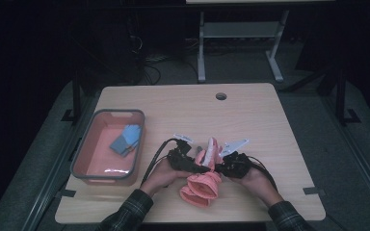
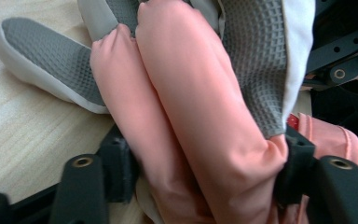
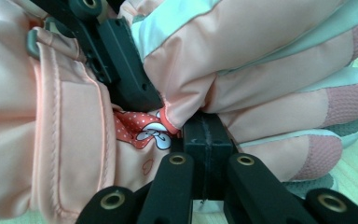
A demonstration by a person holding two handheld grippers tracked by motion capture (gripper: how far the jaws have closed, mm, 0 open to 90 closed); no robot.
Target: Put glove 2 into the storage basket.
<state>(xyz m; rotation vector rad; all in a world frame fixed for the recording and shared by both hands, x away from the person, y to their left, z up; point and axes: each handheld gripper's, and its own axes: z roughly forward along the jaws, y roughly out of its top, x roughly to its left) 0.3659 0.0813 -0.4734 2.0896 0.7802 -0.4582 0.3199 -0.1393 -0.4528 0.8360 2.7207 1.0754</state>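
A pink ski glove [image 1: 202, 185] with grey grip patches lies near the table's front edge, between the person's two hands. My left gripper [image 2: 207, 158] has its jaws on either side of two pink glove fingers [image 2: 191, 107] and presses into them. From the other side, my right gripper [image 3: 204, 135] has its jaws together, pinching the glove's fabric [image 3: 177, 107] near the red dotted lining [image 3: 140, 128]. In the high view the left gripper [image 1: 200, 166] and right gripper [image 1: 221, 166] meet at the glove, whose fingers rise between them.
A pink bin with a grey rim [image 1: 84, 154] stands at the table's left, with a blue and grey item [image 1: 126, 138] inside. A cable hole [image 1: 220, 96] sits near the far edge. Another table's legs [image 1: 201, 48] stand beyond.
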